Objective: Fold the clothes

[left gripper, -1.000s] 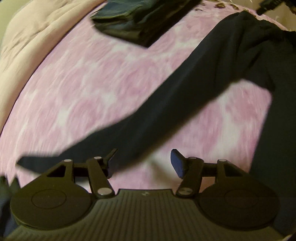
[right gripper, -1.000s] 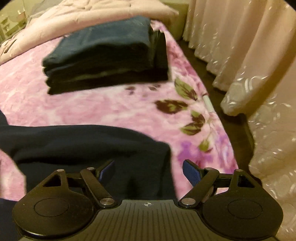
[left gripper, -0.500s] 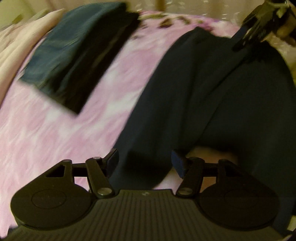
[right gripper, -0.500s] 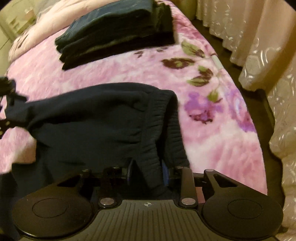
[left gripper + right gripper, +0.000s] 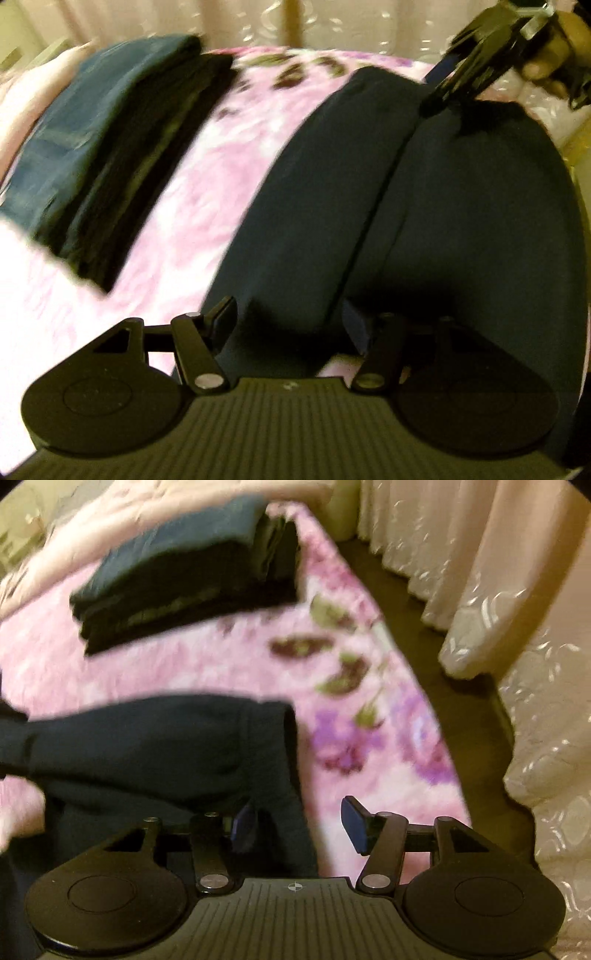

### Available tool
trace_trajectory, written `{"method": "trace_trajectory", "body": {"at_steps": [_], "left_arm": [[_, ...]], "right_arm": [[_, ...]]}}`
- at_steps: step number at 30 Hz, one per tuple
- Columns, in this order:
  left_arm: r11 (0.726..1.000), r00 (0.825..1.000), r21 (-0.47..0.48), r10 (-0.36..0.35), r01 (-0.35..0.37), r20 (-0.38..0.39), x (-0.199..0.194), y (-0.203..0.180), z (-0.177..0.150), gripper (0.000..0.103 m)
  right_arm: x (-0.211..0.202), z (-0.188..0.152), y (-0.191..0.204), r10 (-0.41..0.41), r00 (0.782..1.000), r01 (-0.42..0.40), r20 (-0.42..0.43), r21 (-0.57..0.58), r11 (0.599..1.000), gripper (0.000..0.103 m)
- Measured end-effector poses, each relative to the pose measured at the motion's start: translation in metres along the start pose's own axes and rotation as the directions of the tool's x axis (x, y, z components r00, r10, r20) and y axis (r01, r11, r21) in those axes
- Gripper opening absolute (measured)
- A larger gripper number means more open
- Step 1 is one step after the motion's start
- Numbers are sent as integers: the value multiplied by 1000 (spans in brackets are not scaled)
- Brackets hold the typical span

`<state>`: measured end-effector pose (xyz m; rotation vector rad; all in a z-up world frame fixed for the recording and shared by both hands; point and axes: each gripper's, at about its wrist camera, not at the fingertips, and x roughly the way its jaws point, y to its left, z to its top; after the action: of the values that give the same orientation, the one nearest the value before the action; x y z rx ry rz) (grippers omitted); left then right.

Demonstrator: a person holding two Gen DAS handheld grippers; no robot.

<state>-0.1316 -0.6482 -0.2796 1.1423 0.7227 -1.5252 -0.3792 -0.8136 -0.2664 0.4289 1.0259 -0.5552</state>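
Left wrist view: the left gripper (image 5: 290,321) has its fingers spread apart over the near end of the dark navy garment (image 5: 388,206), with cloth lying between them but not pinched. The garment lies flat on the pink floral blanket (image 5: 221,166) of the bed, in two long panels with a seam line between them. The right gripper (image 5: 472,74) hovers at the garment's far end. A stack of folded clothes (image 5: 110,147) sits beside the garment, toward the far-left part of the bed.

Right wrist view: the right gripper (image 5: 299,821) is released, fingers apart, one on the garment's (image 5: 147,746) ribbed band, the other over the blanket (image 5: 369,738) near the bed's right edge. The folded stack (image 5: 184,583) lies beyond.

Judgement: the garment appears laid out for a fold. The next move calls for both grippers to pinch matching ends. The knit looks soft, thick and limp; the blanket is plush.
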Motion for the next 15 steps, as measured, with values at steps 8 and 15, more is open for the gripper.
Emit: {"method": "trace_trajectory", "body": {"at_steps": [8, 15], "left_arm": [[977, 976, -71, 191, -199, -102, -52, 77, -126, 61], [961, 947, 89, 275, -264, -167, -61, 131, -227, 63]], "right_arm": [[-5, 33, 99, 104, 993, -93, 51, -183, 979, 71], [29, 37, 251, 270, 963, -231, -9, -547, 805, 78]]}}
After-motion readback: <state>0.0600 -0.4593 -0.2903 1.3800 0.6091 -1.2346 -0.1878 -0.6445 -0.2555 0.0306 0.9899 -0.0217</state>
